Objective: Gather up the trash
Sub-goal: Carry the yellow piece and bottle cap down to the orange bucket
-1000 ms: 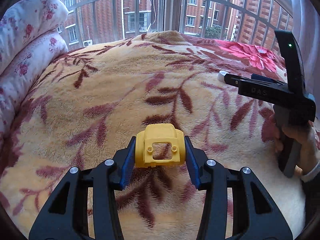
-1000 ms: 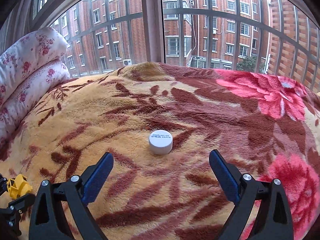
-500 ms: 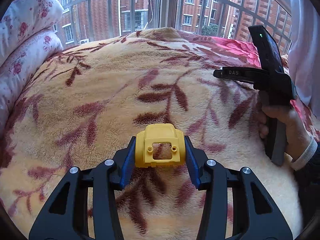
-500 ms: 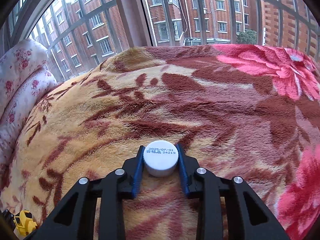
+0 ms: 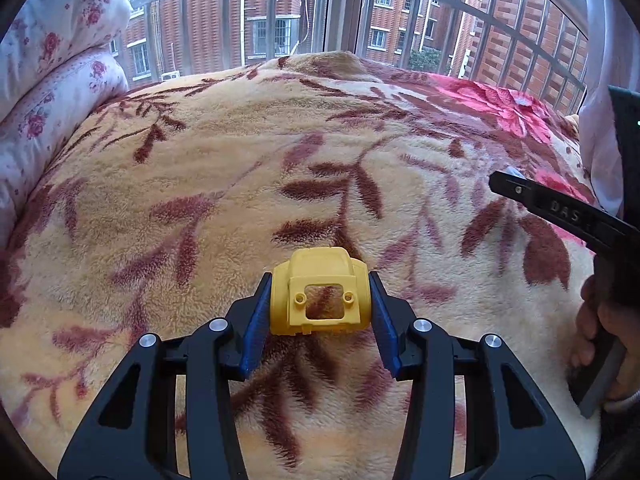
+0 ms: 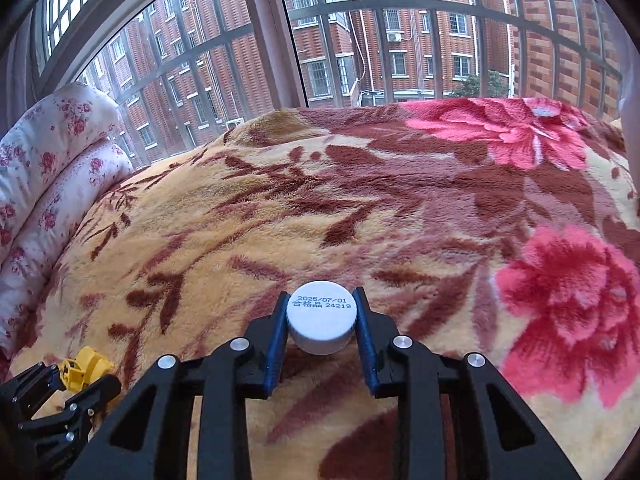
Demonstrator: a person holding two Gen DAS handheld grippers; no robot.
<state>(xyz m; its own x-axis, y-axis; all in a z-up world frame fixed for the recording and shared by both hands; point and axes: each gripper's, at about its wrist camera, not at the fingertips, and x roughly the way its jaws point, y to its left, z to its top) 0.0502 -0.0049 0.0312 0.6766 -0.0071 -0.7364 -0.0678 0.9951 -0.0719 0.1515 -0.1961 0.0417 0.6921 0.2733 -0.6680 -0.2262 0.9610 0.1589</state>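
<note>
Okay, both grippers loaded. Right gripper (image 6: 322, 326) is clamped on the white bottle cap (image 6: 321, 318): blue pads (image 6: 276, 344) bear on its side wall at 3 and 9 o'clock, printed top face up toward the camera. Grip sits low on the wall and near the fingertips, so judgement: keep squeeze constant and lift straight, no wrist roll, or the smooth round cap could pivot or squirt out forward.

Left gripper (image 5: 319, 304) is clenched on the yellow plastic piece (image 5: 319, 292), pads flat on both flanks, its windowed face toward the lens. Shell looks hollow, so I'd guess moderate force is enough; more could flex it.

Outward: both pieces sit just over the fleece blanket (image 6: 248, 216); can't tell if they're touching the pile or slightly clear. From the left view the right gripper is at 3 o'clock, well apart; from the right view the left gripper shows at 8 o'clock. Folded floral quilt (image 6: 52, 168) at 9–10 o'clock, barred window (image 6: 360, 40) at 12.

No bin or bag in either view. Next call: lift both clear of the pile first, then carry level.
</note>
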